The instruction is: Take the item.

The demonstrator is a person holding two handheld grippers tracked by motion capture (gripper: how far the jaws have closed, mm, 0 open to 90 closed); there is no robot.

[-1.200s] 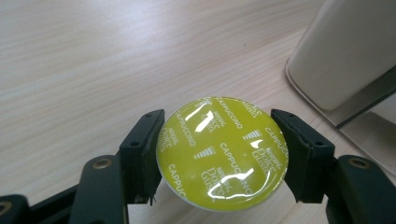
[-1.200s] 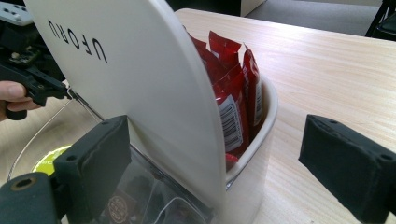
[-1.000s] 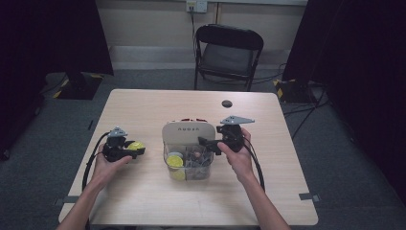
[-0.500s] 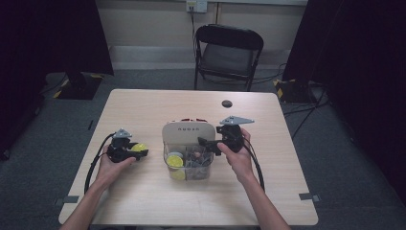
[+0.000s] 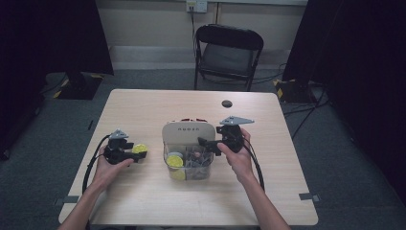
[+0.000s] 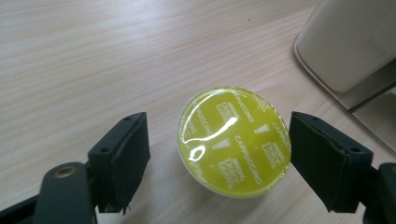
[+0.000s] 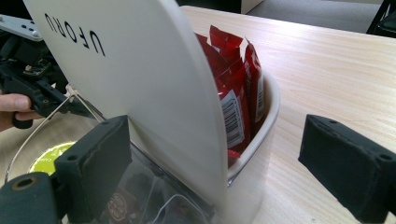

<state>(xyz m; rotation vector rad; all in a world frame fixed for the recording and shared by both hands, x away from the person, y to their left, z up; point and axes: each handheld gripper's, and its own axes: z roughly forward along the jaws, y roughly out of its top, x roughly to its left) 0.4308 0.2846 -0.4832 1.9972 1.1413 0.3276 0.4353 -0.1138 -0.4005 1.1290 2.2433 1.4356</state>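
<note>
On the table (image 5: 143, 201), the yellow capsule (image 6: 233, 140) lies foil side up just left of the box (image 5: 187, 148), between the spread jaws of the left tool (image 5: 136, 154), which have just been opening and now stand clear of it on both sides. The right tool (image 5: 205, 143) sits at the box's right side with its jaws wide, one over the clear front part and the other out over bare table, gripping nothing. Behind the box's raised white lid (image 7: 140, 84), red packets (image 7: 233, 79) stand in the rear compartment, and another yellow capsule (image 5: 174, 161) lies in the clear front part.
</note>
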